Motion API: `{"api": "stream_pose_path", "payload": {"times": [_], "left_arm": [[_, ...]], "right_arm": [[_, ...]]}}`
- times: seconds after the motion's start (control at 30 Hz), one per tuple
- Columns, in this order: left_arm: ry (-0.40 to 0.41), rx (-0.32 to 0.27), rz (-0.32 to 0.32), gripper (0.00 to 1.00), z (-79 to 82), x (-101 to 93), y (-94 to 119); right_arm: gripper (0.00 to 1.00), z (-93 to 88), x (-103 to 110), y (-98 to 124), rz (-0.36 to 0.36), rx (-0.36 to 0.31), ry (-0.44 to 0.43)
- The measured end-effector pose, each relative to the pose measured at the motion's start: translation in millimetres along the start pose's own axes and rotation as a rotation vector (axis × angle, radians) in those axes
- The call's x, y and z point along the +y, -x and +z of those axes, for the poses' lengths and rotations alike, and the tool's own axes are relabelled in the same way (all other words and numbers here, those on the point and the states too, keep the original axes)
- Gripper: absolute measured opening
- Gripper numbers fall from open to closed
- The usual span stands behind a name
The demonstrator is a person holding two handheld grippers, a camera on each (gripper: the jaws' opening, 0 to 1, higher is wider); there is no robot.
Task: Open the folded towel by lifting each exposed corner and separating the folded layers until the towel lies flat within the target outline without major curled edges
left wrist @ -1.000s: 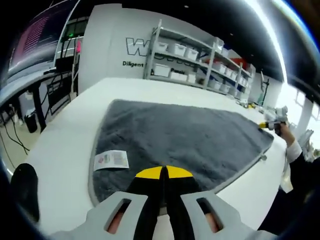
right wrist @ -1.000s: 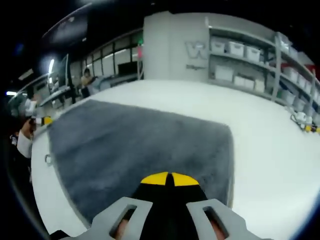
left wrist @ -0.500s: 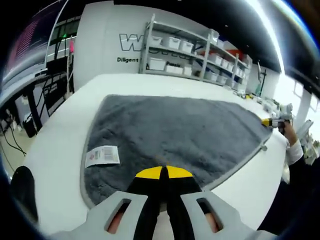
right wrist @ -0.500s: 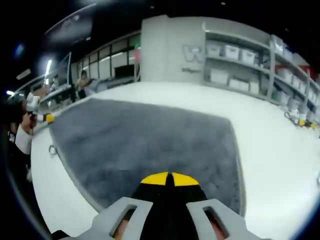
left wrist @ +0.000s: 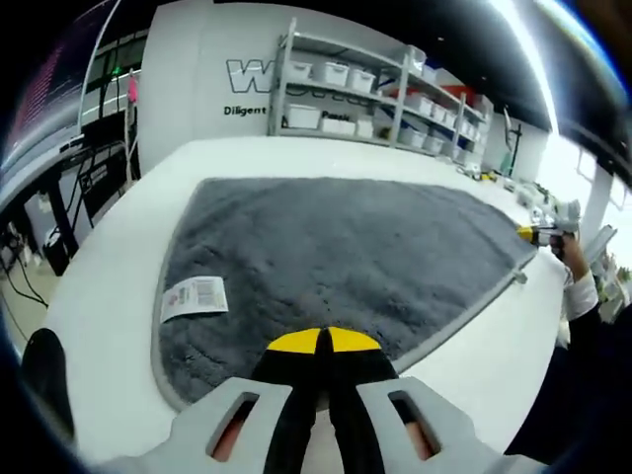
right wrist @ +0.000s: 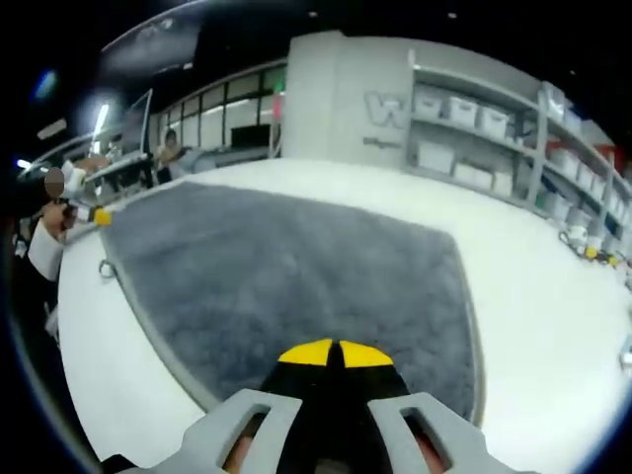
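Observation:
A grey towel [left wrist: 346, 257] lies spread open on the white table [left wrist: 109, 286], with a white label [left wrist: 194, 296] near its left corner. My left gripper [left wrist: 324, 341] is shut, its yellow tips on the towel's near edge. Far to the right, a hand holds the right gripper [left wrist: 538, 234] at the towel's other near corner, by a small loop [left wrist: 518, 278]. In the right gripper view the towel [right wrist: 296, 276] spreads away from my right gripper [right wrist: 339, 353], which is shut on the near edge. The left gripper [right wrist: 94, 213] shows at the far left, by a loop [right wrist: 104, 267].
Shelves with white bins [left wrist: 346, 94] stand past the table's far end, also seen as shelves [right wrist: 494, 148] in the right gripper view. Desks and cables [left wrist: 59, 197] lie left of the table. Small objects [right wrist: 592, 247] sit on the table at right. A person's sleeve [left wrist: 583, 296] is at right.
Both cameras have shifted a little and the towel now looks wider and flatter in both views. The label sits further left in the left gripper view. Both grippers stay shut.

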State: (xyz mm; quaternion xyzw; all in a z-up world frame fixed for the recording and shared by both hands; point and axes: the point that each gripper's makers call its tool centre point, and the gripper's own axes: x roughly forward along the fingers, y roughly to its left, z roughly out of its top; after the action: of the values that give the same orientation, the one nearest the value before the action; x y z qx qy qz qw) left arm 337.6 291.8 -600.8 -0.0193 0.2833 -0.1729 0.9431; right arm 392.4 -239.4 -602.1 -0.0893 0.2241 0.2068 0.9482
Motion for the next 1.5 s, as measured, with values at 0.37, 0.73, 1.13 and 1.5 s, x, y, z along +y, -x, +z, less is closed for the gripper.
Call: {"api": "stream_pose_path", "payload": {"times": [0.37,0.73,1.13,1.5], "left_arm": [[-0.056,-0.008,0.001,0.01,2.7,-0.8,0],[-0.097,-0.235,-0.020,0.27,48.7,-10.9,15],[-0.089,-0.406,-0.067,0.57,83.4,-29.1,36],[-0.116,-0.502,-0.017,0.87,107.7,-40.0,62]], "right_arm": [[0.00,0.4,10,5,0.003,-0.024,0.062],[0.19,22.2,20,14,0.044,-0.152,0.047],[0.50,60.7,24,34,0.062,-0.314,0.032],[0.78,88.1,41,53,0.066,-0.394,0.076]]}}
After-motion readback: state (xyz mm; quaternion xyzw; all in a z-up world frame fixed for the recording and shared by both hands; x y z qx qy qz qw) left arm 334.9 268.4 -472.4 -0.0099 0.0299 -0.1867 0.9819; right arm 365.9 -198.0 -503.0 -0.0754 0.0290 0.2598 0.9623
